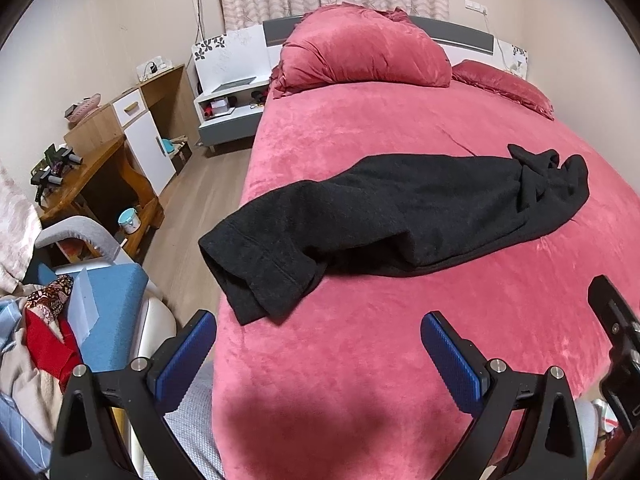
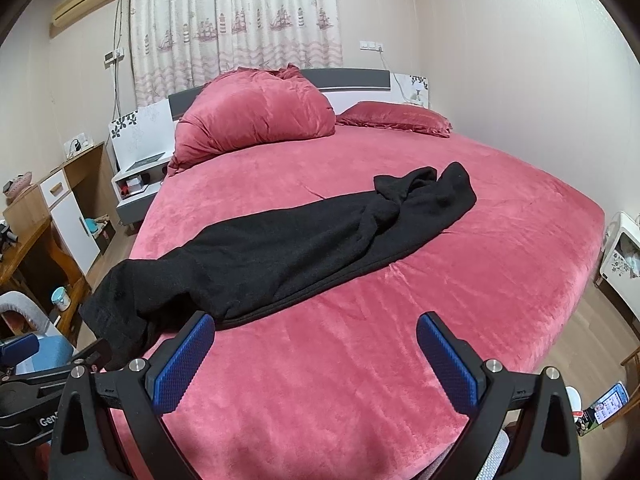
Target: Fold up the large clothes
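Long black fleece garment [image 1: 400, 216] lies stretched diagonally across the pink plush-covered bed [image 1: 400, 360], hemmed end at the near left edge, far end bunched mid-bed; large pink pillow [image 2: 260, 120] at the headboard. Left gripper [image 1: 318, 344] and right gripper [image 2: 316, 344] hover over the near bed edge; blue-padded fingers [image 2: 448, 364] spread wide on both, holding nothing, clear of the garment.

Matt black knit garment [image 1: 400, 212], plush pink velvety bedspread [image 1: 400, 360], textured blue tool pads [image 1: 452, 360], glossy wood desk [image 1: 92, 176]

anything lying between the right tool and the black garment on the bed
Nothing: only bare pink plush bedspread lies between the open right tool and the long black knitted garment, seen in the right wrist view.
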Available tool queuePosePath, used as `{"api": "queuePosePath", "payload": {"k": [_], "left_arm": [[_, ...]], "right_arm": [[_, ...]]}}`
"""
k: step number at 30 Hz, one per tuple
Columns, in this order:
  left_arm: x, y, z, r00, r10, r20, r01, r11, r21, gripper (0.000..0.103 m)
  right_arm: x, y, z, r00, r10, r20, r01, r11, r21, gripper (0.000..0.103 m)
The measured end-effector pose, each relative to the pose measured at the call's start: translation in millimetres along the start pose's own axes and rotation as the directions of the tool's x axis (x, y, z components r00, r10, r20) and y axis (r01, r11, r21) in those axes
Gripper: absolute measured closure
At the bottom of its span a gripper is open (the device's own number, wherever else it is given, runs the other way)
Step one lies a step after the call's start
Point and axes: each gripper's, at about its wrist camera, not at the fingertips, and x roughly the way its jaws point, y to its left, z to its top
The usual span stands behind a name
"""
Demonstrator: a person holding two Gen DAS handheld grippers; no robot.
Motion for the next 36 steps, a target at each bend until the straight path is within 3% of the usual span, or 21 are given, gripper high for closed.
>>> {"api": "queuePosePath", "payload": {"k": [7,29,36], "left_arm": [[11.6,-1.3,3.1,0.999,-0.022,-0.037,0.021,1.000,-0.010,0.000],[9.4,-7.1,5.7,0.999,-0.037,-0.028,0.037,0.999,0.005,0.000],[22.6,-4.2,6.1,0.991,-0.106,-0.076,0.105,0.994,-0.016,0.000]], "right_arm": [[5.1,2.2,5.7,1.000,-0.014,-0.018,0.013,1.000,-0.020,0.000],[9.7,2.0,9.3,0.999,-0.030,-0.033,0.029,0.999,-0.031,0.000],[17.8,0.8,8.4,0.998,-0.040,-0.045,0.038,0.999,-0.033,0.000]]}}
